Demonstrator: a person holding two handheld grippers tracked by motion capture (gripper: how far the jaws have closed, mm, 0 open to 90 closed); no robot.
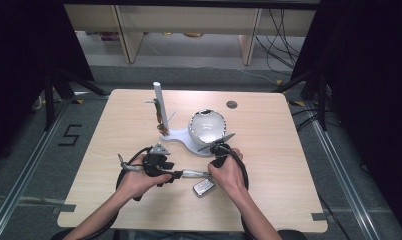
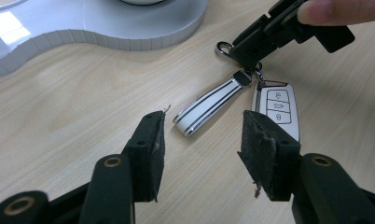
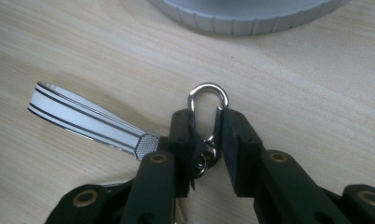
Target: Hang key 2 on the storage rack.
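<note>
Between the right gripper's two black pads, at the centre of the right gripper view, sits the silver carabiner clip. The pads press on its two long sides and its rounded end pokes out past them, up the frame, so the clip's long axis runs along the jaws. From the small rings below the clip, a white strap with black stripes runs away to the left of that frame and lies flat on the wooden table.

Lower in the left gripper view, the left gripper holds its jaws wide apart with nothing between them. The loose end of the strap lies just ahead of that gap, its long axis slanting from lower left to upper right toward the clip. A car key fob lies by the right pad, buttons up, its length pointing up the frame.

Judging by this, the left gripper is nearer the strap, a short reach forward.

From the high view, the fob rests between both hands, near the frame's lower middle, in front of a white stand.
</note>
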